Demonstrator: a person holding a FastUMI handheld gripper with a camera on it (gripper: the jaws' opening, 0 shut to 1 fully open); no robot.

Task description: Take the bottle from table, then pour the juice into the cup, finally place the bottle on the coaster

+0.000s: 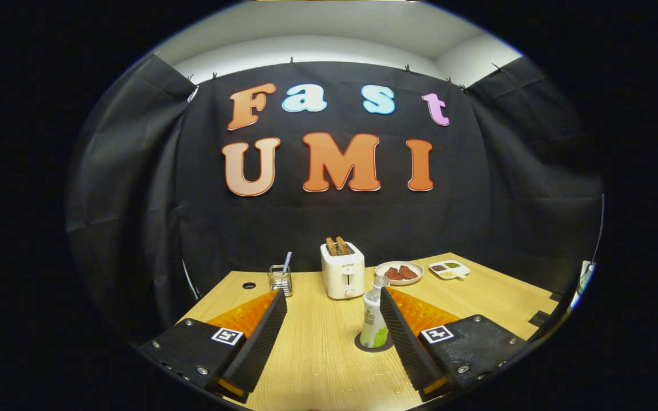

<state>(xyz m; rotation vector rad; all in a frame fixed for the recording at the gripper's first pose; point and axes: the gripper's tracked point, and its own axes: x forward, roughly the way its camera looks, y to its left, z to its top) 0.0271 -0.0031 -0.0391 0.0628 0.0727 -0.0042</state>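
Note:
A small white bottle (372, 319) with a green base and a clear cap stands upright on a dark round coaster (364, 345) on the wooden table (317, 354). It sits between my fingers, right beside the inner face of the right finger (406, 337), which hides its right edge. My gripper (332, 294) is open wide, and the left finger (260, 337) is far from the bottle. A clear glass cup (279, 281) with a striped straw stands beyond the left fingertip. I cannot tell whether it holds juice.
A white toaster (342, 273) with two slices of toast stands beyond the fingers at the back. To its right are a plate of meat (399, 272) and a small divided dish (449, 269). A round hole (248, 285) marks the table's back left.

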